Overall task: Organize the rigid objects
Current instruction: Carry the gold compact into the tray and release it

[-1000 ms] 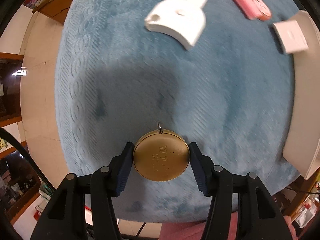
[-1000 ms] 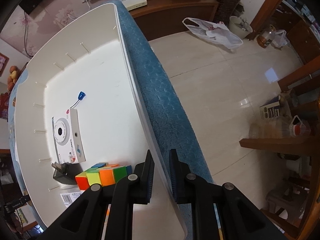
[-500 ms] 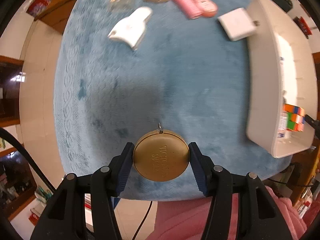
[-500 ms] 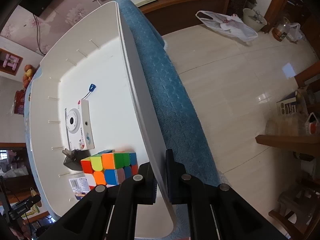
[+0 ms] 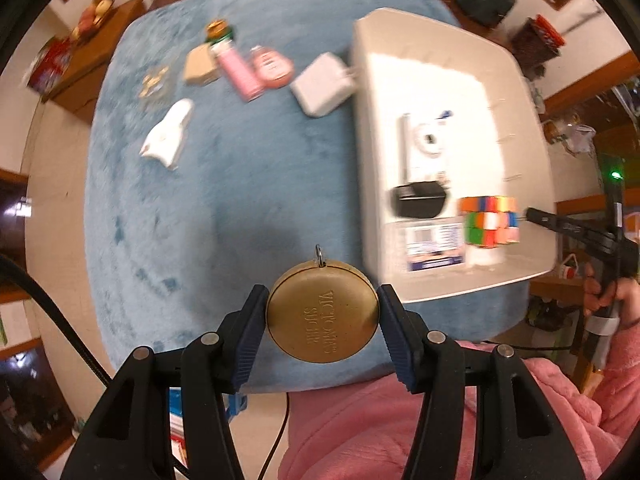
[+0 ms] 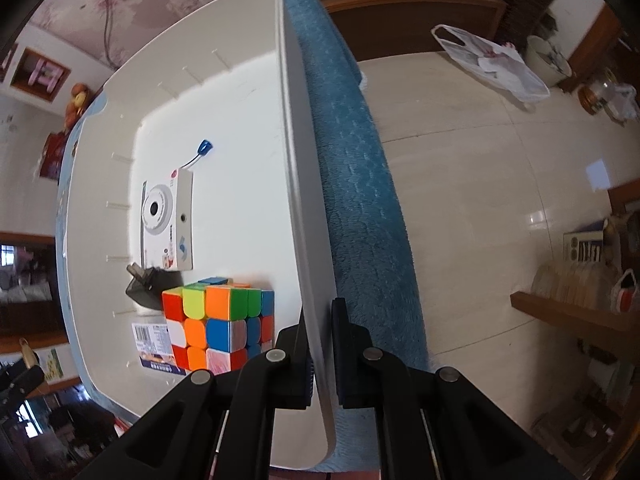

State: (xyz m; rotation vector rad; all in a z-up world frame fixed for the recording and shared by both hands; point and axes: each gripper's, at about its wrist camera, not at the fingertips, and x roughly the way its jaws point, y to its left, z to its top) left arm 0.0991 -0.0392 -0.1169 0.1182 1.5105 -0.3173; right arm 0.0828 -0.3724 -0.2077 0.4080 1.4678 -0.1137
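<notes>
My left gripper (image 5: 322, 314) is shut on a round brass tin (image 5: 322, 316) with a small ring on its rim, held high above the blue cloth (image 5: 240, 184). To its right lies the white bin (image 5: 362, 128), which holds a colour cube (image 5: 490, 220), a black plug (image 5: 418, 200) and a white camera box (image 5: 424, 148). My right gripper (image 6: 322, 338) is shut on the bin's right wall (image 6: 298, 168), one pad on each side. The cube (image 6: 218, 326), plug (image 6: 150, 286) and camera box (image 6: 168, 220) lie just left of that wall.
On the cloth's far part lie a white charger block (image 5: 326, 84), a pink tube (image 5: 240, 70), a pink oval case (image 5: 272, 66), a beige piece (image 5: 200, 66) and a white bracket (image 5: 168, 134). A pink sleeve (image 5: 400, 432) fills the near edge. Tiled floor (image 6: 480, 160) lies right of the cloth.
My left gripper has risen and swung right with the tin, bringing the whole bin into its view. My right gripper's jaws have closed onto the bin wall and rolled slightly.
</notes>
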